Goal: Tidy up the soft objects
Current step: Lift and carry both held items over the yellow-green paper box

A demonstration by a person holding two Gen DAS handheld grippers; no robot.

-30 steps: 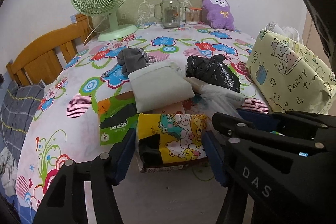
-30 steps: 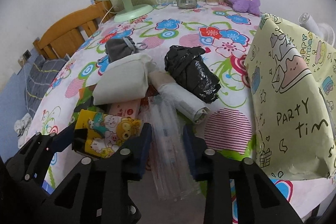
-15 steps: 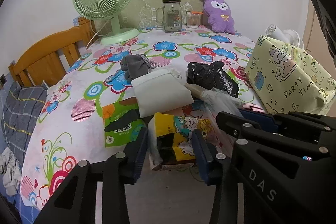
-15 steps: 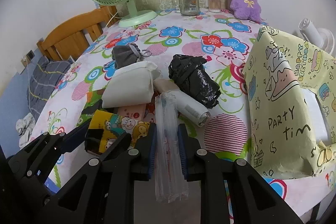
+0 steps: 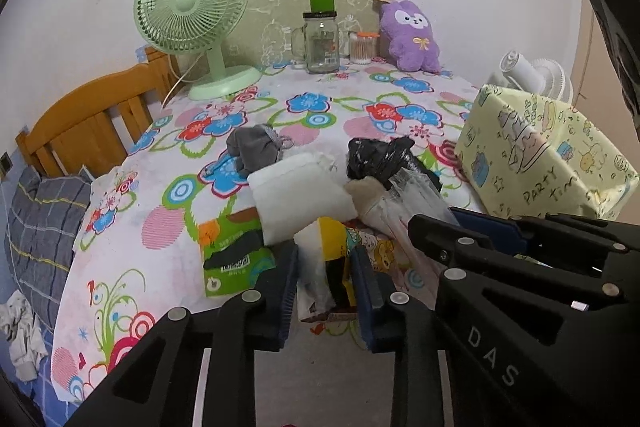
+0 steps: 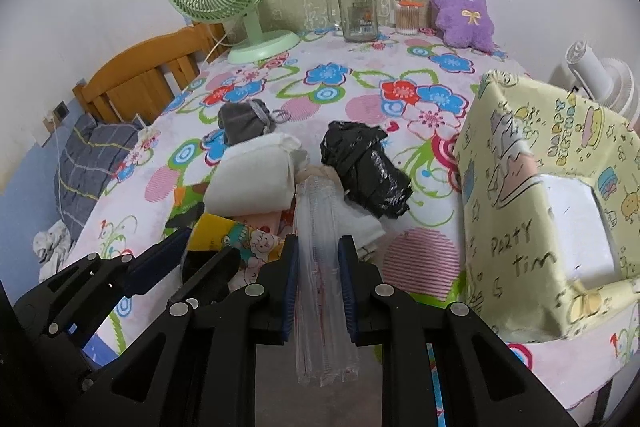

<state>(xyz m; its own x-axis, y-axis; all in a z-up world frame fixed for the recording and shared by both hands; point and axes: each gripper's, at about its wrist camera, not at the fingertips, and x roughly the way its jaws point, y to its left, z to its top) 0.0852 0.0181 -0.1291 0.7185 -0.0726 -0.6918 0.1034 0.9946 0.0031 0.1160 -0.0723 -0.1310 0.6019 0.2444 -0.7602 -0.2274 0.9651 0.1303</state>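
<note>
Left tool (image 5: 326,277) pressed onto yellow pack (image 5: 326,259) at near bench edge; pack squeezed between both pads, apparently lifted slightly off the pile. Right tool (image 6: 318,281) pinching clear sleeve (image 6: 320,267), long and limp, its tail hanging past the pads toward the camera, far end lying against the pile.

Largest first. Bench (image 5: 132,247) under flowered cloth, carrying everything. Party box (image 6: 552,187) on right side, its top cut open, white inside; likely the bin for sorted goods, judged only. Nothing seen inside from these views. White pouch (image 5: 300,193) at pile centre, overlapping green pack (image 5: 236,259) below it. Black bag (image 6: 366,167) crumpled beside pouch, touching beige roll (image 6: 352,215) under the sleeve. Grey pouch (image 5: 256,149) just behind white pouch.

Progress: early. Two items gripped, none visibly stowed; at least five soft items left on bench.

Surroundings: fan (image 5: 196,19), jar (image 5: 321,43), swab tub (image 5: 363,47) and plush (image 5: 412,35) along far edge, well apart from pile. Chair (image 5: 88,119) at left.

Obstructions: both tools working side by side in one small pile, risk of collision. Box wall stands between right tool and opening; needs lifting over. Sleeve may drag roll along.
</note>
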